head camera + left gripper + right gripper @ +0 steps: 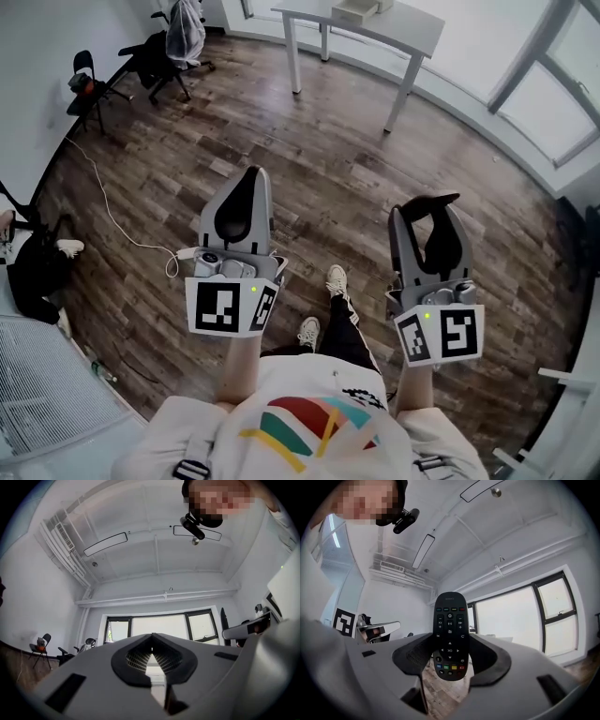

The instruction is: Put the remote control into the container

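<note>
one remote control [450,630], clamped only by its lower end in my right gripper [450,657], could pivot loose; my left gripper [152,657] is closed, empty.

Head view: remote control [433,201] is only a dark sliver at tips of right gripper [427,214]; button face hidden. Table [375,26] cut by top edge, likewise white box [359,9] on it. Figure in dark clothes [33,267] cut by left edge. Stuff draped on chairs [173,42], upper left, too small to ID.
Right gripper view: remote's sides covered by pads [412,656]. Left gripper [393,626], mid-left, partly behind near housing.
</note>
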A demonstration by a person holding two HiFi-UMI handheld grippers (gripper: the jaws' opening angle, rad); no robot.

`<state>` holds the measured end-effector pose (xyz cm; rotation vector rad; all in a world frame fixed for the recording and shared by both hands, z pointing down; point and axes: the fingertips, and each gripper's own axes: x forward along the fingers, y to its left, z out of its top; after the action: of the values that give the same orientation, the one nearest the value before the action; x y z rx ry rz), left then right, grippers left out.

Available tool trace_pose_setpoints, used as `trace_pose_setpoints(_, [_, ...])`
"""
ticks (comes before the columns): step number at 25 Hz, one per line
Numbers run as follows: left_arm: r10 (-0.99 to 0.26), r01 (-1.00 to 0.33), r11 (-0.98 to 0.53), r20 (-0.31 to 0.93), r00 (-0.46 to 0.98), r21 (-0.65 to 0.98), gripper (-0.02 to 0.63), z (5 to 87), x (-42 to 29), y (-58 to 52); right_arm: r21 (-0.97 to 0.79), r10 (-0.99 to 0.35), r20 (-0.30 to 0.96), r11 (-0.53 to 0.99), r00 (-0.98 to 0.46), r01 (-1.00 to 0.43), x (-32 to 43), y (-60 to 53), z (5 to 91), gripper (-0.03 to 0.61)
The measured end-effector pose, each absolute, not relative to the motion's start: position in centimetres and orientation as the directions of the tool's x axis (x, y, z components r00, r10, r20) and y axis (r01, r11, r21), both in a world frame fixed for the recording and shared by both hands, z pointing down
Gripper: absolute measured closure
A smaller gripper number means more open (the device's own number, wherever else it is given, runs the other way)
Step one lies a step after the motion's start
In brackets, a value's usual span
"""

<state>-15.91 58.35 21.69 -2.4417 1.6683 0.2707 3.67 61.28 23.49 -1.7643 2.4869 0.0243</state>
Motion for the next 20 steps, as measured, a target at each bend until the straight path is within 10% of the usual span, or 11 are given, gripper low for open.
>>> trace_pose_setpoints(20, [-0.900,-0.946,-0.293,-0.292,0.323,-0.142,0.606,18.4,-8.1,41.4,-0.030,-0.928,-0.133,0.356,-0.349,-0.934,11.6,43.9,22.6,0.336])
